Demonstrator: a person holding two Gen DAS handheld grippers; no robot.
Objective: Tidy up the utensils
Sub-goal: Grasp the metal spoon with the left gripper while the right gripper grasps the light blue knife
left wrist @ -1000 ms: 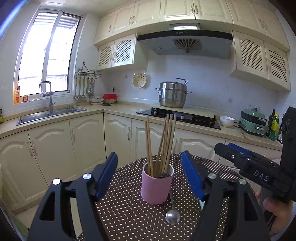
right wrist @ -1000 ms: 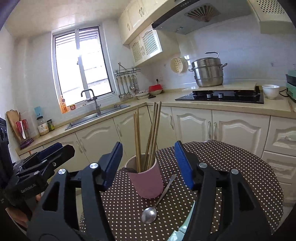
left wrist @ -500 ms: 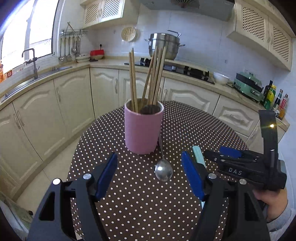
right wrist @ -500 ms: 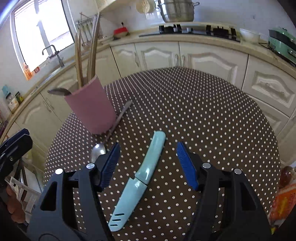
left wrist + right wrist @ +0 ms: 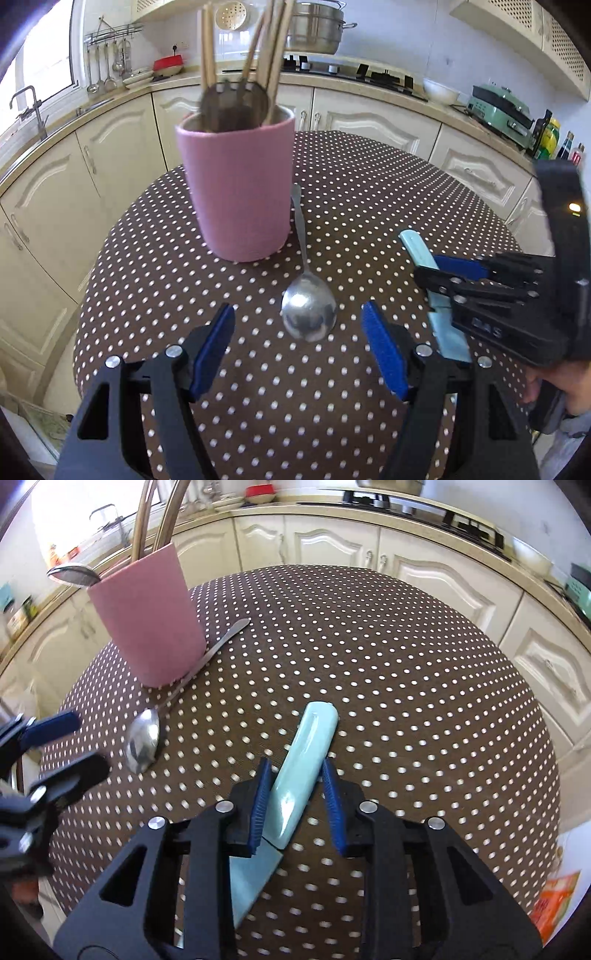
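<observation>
In the right wrist view we find our right gripper (image 5: 297, 805) low at centre frame, its jaws just closing around the handle of a pale teal knife (image 5: 303, 764). The left pad touches the handle while a thin gap shows at the right pad, so we cannot tell whether it is truly clamped. The knife lies on the brown polka-dot tablecloth (image 5: 406, 686), with its sheathed blade running down under the gripper.

In the left wrist view our left gripper (image 5: 297, 347) sits at lower centre, jaws spread wide and holding nothing, with the bowl of a steel spoon (image 5: 308, 314) on the cloth just beyond the blue pads. The spoon's handle runs up the frame and rests against the base of a pink utensil cup (image 5: 240, 192) at upper centre, which holds wooden chopsticks (image 5: 207, 48) and dark utensil heads.

At the right edge of that view, faint lettering on the other gripper's body is too blurred to read.
</observation>
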